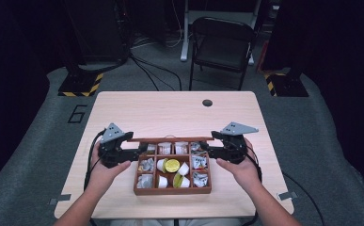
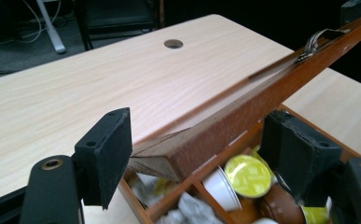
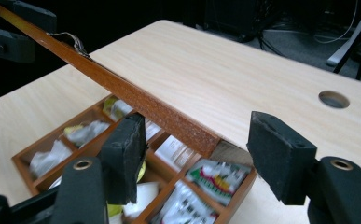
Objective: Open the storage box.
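My left gripper [image 1: 133, 153] and right gripper [image 1: 207, 149] sit at opposite ends of the box lid [image 1: 170, 139], a long flat slab of reddish-brown wood w/ a grainy, speckled face and a raw paler end cut. The lid is raised at the back edge of the wooden box [image 1: 172, 190], which sits near the front-middle of the light woodgrain table [image 1: 170, 110].

Left gripper view: lid end [image 2: 169, 158] lies between my black foam-faced pads, jaws about half open; left pad close by the wood's corner, right pad clear of it. No firm squeeze I can see. A metal clasp [image 2: 315, 42] shows far along the lid, plus a round hole [image 2: 173, 44] in the tabletop.

Right gripper view: jaws roughly half open too, the lid's other end [image 3: 187, 128] between them, near the left pad, right pad well apart.

High view gives the box layout: small compartments, white capsules w/ yellow-green foil tops [image 1: 172, 165] in the middle, crinkly silver-white sachets [image 1: 199, 162] at the sides. Sachet print in red/green, too blurred to read. A "6" [image 1: 77, 114] is marked on the grey floor mat, left of the table.
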Demonstrator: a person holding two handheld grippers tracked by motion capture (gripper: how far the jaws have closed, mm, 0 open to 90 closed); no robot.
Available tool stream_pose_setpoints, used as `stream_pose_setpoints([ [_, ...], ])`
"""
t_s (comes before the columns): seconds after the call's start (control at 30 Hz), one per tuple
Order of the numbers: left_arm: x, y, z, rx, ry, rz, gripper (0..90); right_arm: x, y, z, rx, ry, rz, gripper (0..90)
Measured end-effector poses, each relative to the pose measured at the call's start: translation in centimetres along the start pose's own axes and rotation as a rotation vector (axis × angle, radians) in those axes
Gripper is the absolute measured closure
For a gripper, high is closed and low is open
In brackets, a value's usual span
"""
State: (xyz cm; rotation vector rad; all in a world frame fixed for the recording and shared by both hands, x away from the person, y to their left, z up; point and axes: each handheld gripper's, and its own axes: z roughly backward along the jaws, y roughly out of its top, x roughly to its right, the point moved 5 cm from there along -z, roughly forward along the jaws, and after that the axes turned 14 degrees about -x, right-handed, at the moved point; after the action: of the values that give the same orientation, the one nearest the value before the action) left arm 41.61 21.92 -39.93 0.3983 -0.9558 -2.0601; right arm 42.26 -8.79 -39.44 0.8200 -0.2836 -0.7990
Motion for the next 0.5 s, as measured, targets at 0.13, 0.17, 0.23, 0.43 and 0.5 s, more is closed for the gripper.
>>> stream_pose_setpoints([
  [0.13,-0.8,0.9,-0.4,0.006,-0.004,0.023,24.7,0.9,1.3,-0.2,0.018,0.0,-0.014,36.9],
  [0.17,-1.0,1.0,-0.6,0.012,-0.002,0.028,24.4,1.1,1.6,-0.3,0.021,-0.001,-0.02,37.0],
  [0.23,-1.4,1.1,-0.9,0.016,0.003,0.03,24.1,1.5,2.1,-0.4,0.023,-0.003,-0.031,37.0],
  [0.43,-2.1,1.1,-2.1,0.031,0.006,0.045,24.0,2.2,3.0,-0.8,0.029,-0.019,-0.039,37.0],
  [0.5,-2.4,1.0,-2.6,0.035,0.006,0.048,24.1,2.3,3.1,-0.8,0.033,-0.024,-0.035,37.1],
])
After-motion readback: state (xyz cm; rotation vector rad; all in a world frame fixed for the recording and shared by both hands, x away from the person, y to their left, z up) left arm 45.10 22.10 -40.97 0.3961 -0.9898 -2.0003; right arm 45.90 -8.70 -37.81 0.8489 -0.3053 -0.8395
